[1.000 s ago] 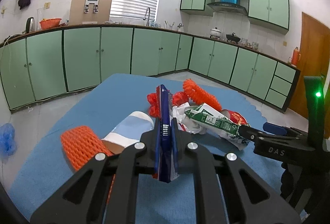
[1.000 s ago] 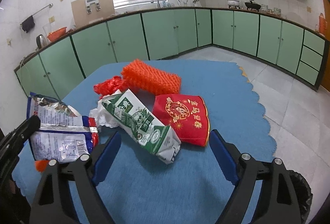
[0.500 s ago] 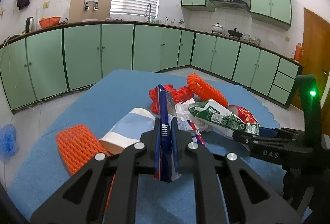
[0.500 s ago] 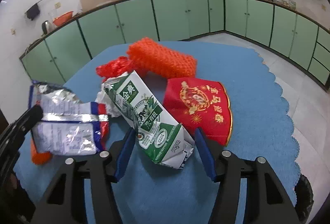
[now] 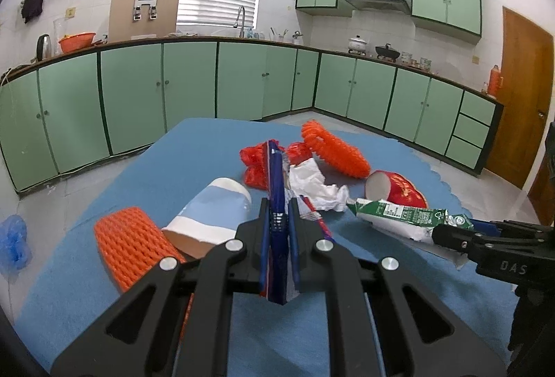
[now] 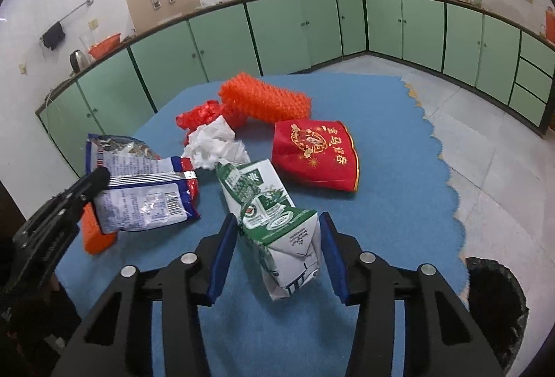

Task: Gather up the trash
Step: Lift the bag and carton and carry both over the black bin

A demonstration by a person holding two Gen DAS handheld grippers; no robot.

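My left gripper is shut on a blue and silver snack wrapper, which it holds edge-on above the blue tablecloth. The right wrist view shows that wrapper flat at the left. My right gripper has its jaws closing on a green and white milk carton. Its blue pads touch the carton's two sides. In the left wrist view the carton sticks out of the right gripper, its far end tilted up off the cloth.
On the cloth lie a red paper cup, crumpled white tissue, a red plastic bag, two orange foam nets and a blue-and-white cup. A black bin stands off the table's near right edge.
The right jaws have narrowed from wide apart onto the milk carton, and the carton has shifted toward the near right. The left gripper has kept still with the wrapper.
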